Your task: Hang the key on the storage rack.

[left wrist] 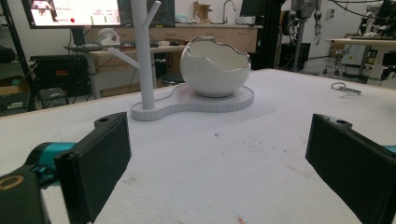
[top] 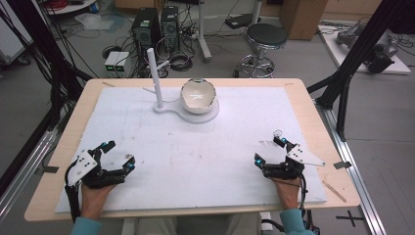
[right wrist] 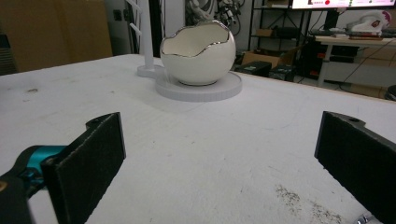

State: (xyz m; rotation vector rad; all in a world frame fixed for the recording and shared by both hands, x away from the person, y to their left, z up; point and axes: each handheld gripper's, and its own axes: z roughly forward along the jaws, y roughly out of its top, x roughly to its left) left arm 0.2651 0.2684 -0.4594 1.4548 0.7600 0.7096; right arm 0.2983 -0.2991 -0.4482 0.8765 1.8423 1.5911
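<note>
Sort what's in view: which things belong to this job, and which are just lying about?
Job:
white egg-shaped bowl with silver rim
white stand with branched post
small silver ring
left gripper
right gripper

Lying about:
black round stool
black computer towers

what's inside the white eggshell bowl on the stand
The upper inner wall of the eggshell bowl looks bare and white; its jagged rim hides the bottom in every view, so small contents can't be ruled out.
</note>
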